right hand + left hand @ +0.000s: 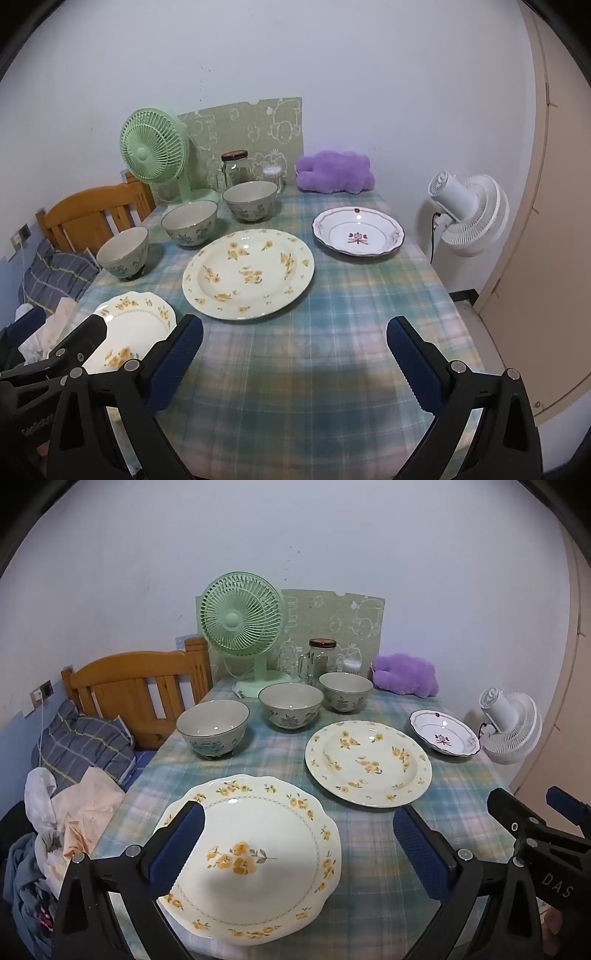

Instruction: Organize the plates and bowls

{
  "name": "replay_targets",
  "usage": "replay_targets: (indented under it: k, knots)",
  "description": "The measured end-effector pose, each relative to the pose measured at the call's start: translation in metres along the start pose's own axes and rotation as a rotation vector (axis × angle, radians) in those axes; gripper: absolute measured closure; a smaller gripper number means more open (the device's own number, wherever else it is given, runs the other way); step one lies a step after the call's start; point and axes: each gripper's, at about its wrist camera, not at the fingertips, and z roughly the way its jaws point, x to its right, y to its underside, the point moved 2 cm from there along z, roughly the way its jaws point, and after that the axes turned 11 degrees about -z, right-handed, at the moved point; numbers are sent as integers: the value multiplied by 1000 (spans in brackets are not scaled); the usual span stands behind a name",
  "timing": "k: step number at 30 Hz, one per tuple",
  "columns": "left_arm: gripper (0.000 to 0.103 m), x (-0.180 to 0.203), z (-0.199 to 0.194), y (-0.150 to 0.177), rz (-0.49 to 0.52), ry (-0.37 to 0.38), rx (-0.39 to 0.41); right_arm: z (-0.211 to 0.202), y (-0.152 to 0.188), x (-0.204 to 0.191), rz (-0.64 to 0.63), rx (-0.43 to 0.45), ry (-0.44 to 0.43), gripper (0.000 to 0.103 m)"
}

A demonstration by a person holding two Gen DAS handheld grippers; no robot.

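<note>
A scalloped yellow-flower plate (255, 853) (136, 325) lies at the near left of the plaid table (369, 878). A larger round yellow-flower plate (367, 762) (249, 273) lies mid-table. A white plate with a red motif (445, 736) (358, 230) lies far right. Three grey floral bowls (213, 726) (290, 704) (346, 690) stand in a row behind; they also show in the right wrist view (123, 251) (189, 222) (250, 200). My left gripper (299, 845) is open over the scalloped plate. My right gripper (295, 354) is open and empty above bare cloth.
A green fan (242, 627), a glass jar (322, 661) and a purple plush (404, 674) stand at the table's back. A white fan (469, 214) is off the right edge. A wooden bed frame (140, 686) and clothes (66, 812) are to the left.
</note>
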Motion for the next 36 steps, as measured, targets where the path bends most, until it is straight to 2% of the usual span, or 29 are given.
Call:
replay_targets:
  k: [36]
  knots:
    - [1,3,-5,4,10,8,-8,-11,5,5,-7,15,29,2]
